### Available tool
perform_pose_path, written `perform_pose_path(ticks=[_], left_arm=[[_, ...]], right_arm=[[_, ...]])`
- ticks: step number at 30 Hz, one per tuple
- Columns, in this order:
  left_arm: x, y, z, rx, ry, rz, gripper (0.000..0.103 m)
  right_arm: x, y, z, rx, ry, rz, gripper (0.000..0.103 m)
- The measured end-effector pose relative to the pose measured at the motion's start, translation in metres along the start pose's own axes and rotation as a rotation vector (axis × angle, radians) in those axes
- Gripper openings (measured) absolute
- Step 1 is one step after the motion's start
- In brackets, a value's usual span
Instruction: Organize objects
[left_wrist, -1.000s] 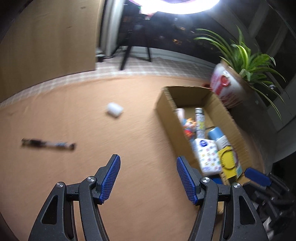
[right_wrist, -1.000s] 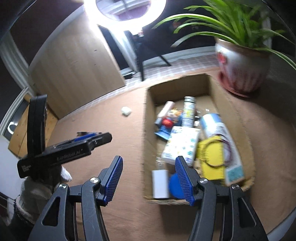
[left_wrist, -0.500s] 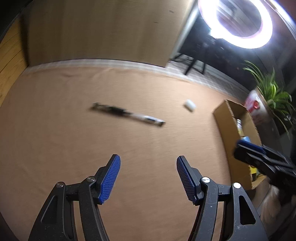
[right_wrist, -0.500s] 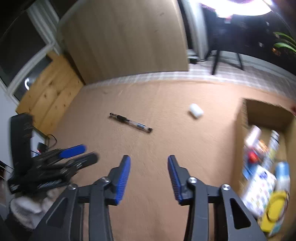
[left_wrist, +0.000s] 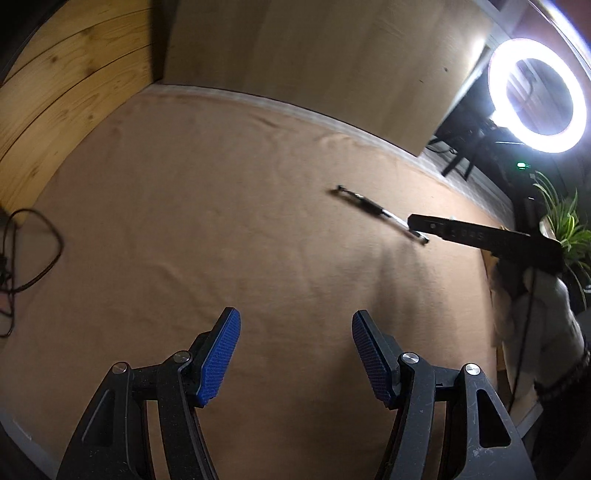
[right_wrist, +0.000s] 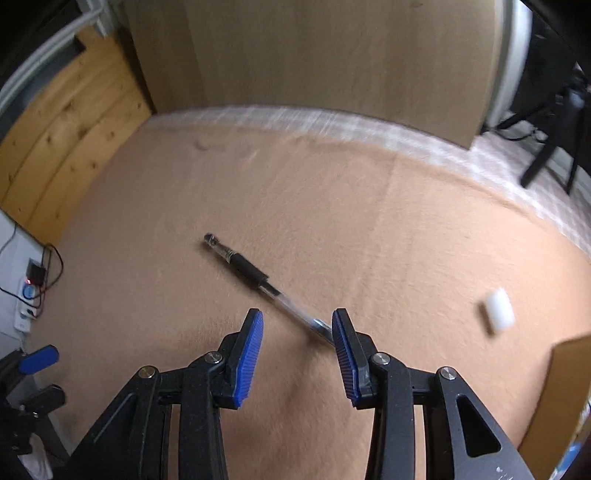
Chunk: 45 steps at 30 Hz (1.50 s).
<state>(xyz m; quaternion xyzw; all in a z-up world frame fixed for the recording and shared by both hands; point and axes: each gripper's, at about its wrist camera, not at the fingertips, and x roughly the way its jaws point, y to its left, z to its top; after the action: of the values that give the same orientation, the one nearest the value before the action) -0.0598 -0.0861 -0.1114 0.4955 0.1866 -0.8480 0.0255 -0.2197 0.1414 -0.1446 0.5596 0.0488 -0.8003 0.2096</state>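
A clear pen with a black grip (right_wrist: 258, 278) lies on the tan cloth, slanting from upper left to lower right. My right gripper (right_wrist: 297, 350) is open just above its near end, which lies between the blue pads without touching them. A small white block (right_wrist: 498, 306) lies to the right. The pen also shows in the left wrist view (left_wrist: 373, 206), far ahead, with the right gripper's body (left_wrist: 480, 236) over its end. My left gripper (left_wrist: 295, 354) is open and empty over bare cloth.
A corner of the cardboard box (right_wrist: 561, 387) stands at the right. A ring light (left_wrist: 535, 96) and a potted plant (left_wrist: 565, 229) are at the far right. A power strip with cables (right_wrist: 29, 295) lies off the left edge, by wooden panelling (right_wrist: 55, 147).
Both grippers swung left, away from the box. The right gripper moved down to the pen and narrowed its opening; the left now faces bare cloth.
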Motion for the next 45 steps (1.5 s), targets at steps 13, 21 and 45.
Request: perform_pose_path(ticks=[13, 21, 45], left_arm=[[0.002, 0.021, -0.004, -0.057, -0.006, -0.031, 0.066], [0.006, 0.02, -0.008, -0.061, 0.002, -0.042, 0.066], [0.061, -0.058, -0.001, 0.049, 0.086, -0.071, 0.066]], right_arm=[[0.015, 0.026, -0.003, -0.082, 0.115, -0.04, 0.015], [0.005, 0.034, -0.039, 0.082, 0.126, 0.072, 0.008], [-0.044, -0.099, -0.051, 0.286, -0.077, -0.093, 0.03]])
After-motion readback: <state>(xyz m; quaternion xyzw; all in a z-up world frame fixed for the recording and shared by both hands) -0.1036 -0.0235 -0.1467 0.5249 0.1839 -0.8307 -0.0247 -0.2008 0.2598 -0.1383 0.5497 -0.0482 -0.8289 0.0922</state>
